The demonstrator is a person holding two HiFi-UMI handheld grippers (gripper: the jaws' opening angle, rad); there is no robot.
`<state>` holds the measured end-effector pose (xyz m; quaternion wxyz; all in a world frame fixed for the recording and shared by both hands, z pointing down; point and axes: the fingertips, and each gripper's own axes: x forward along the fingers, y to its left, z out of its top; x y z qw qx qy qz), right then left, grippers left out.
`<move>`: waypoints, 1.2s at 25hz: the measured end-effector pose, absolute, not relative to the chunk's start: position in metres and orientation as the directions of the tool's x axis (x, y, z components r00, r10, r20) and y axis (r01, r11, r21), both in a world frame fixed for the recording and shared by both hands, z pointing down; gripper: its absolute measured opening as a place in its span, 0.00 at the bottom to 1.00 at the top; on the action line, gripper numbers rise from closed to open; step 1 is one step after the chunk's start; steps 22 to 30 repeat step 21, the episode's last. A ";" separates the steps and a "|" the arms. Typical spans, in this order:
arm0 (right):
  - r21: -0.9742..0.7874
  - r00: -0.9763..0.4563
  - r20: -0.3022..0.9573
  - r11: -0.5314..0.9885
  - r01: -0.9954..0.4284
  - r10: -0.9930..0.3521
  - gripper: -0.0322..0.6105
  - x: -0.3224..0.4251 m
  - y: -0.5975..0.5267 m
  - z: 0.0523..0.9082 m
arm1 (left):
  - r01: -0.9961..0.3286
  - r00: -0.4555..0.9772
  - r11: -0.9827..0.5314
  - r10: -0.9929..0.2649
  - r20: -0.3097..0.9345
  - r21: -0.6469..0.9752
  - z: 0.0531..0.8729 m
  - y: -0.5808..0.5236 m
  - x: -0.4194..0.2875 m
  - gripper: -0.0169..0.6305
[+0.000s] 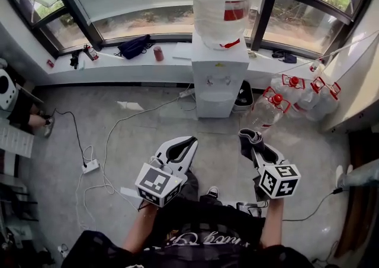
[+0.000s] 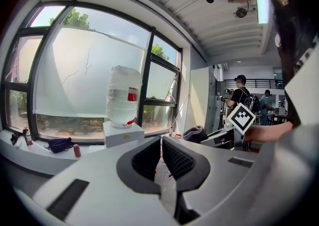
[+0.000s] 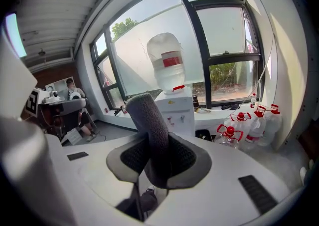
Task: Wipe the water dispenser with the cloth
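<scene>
Water dispenser point(image 1: 219, 77): a white cabinet on the floor against the window sill point(image 1: 118, 63), well ahead of both grippers and touched by neither. An inverted bottle point(image 1: 220, 3) sits on top of it, translucent and cloudy, with a red label. Its fill level cannot be read, and the upper edge of the head view cuts off its top.

Spare jugs point(image 1: 296, 96): several clear jugs with red caps and handles are grouped on the floor just right of the dispenser. Their contents cannot be judged. A dark bin point(image 1: 244, 96) stands between them and the cabinet, with its inside in shadow.

On the sill, left of the dispenser, lie a dark bag point(image 1: 135, 46) and a small red can point(image 1: 158, 54).

Right gripper point(image 1: 253, 142): the jaws are closed firmly on the cloth point(image 1: 249, 136). It is a grey, rolled piece standing up from between the pads point(image 3: 182, 155). In the right gripper view the cloth point(image 3: 149, 120) rises above the jaw tips and covers part of the dispenser behind it. Its lower end is lost between the pads.

Left gripper point(image 1: 186, 142): the jaws stand a narrow slit apart with nothing between them. In the left gripper view only distant jugs show through the gap. It is level with the right gripper and beside it.
</scene>
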<state>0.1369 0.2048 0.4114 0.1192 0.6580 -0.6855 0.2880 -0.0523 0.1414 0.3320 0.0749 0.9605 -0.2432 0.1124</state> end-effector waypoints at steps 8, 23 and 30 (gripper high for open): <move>-0.206 -0.104 0.518 -0.006 -0.979 -0.849 0.21 0.141 0.245 0.398 | -0.485 0.860 -0.872 -0.459 0.224 0.073 0.320 0.193 -0.052 0.06; -0.182 -0.073 0.518 -0.026 -0.983 -0.852 0.21 0.151 0.288 0.396 | -0.479 0.862 -0.876 -0.455 0.221 0.064 0.317 0.232 -0.053 0.06; -0.182 -0.073 0.518 -0.026 -0.983 -0.852 0.21 0.151 0.288 0.396 | -0.479 0.862 -0.876 -0.455 0.221 0.064 0.317 0.232 -0.053 0.06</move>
